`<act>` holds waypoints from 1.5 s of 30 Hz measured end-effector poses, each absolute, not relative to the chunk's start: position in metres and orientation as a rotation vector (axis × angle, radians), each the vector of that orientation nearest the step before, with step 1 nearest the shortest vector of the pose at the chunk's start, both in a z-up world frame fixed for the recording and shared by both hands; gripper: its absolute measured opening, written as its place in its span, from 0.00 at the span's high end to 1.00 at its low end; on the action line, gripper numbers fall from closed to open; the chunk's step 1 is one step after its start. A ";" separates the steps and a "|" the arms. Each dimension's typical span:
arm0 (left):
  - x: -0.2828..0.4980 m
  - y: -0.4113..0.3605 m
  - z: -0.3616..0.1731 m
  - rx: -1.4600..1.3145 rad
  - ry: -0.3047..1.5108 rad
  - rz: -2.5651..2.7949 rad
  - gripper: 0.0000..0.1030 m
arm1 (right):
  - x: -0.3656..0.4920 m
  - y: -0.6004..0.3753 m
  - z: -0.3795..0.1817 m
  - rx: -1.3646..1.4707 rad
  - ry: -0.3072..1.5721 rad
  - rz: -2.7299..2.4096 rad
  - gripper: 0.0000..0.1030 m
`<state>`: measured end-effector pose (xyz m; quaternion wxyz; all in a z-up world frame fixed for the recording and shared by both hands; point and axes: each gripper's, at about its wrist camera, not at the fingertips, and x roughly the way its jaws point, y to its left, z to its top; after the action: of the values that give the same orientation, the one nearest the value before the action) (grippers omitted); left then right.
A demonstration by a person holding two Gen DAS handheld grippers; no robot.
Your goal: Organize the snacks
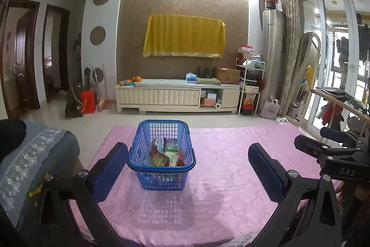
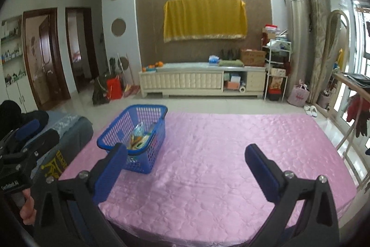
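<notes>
A blue plastic basket [image 1: 161,154] stands on the pink quilted table cover [image 1: 219,189] and holds several snack packets [image 1: 166,154]. My left gripper [image 1: 187,154] is open and empty, its blue pads on either side of the basket and nearer to me than it. My right gripper [image 2: 186,159] is open and empty over the pink cover [image 2: 219,154], with the basket [image 2: 136,136] ahead to its left, partly behind the left pad. The right gripper also shows at the right edge of the left wrist view [image 1: 333,142].
A grey-blue cushioned seat [image 1: 34,154] borders the table on the left. A white TV cabinet [image 1: 175,96] stands against the far wall under a yellow cloth [image 1: 185,36]. A wooden rack [image 2: 353,108] with clothes stands at the right.
</notes>
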<state>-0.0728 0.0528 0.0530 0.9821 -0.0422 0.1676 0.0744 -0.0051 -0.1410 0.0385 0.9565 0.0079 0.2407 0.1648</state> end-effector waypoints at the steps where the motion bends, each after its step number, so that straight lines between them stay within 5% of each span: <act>1: -0.076 0.050 0.054 -0.090 0.338 0.145 0.00 | -0.009 -0.143 0.040 0.015 0.481 0.329 0.00; 45: -0.096 0.016 0.054 -0.063 0.393 0.062 0.00 | -0.055 -0.142 0.046 -0.009 0.458 0.366 0.00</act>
<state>-0.0959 0.0157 0.0540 0.9798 -0.0314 0.1952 0.0309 -0.0545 -0.1422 0.0461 0.9573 -0.0042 0.2258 0.1805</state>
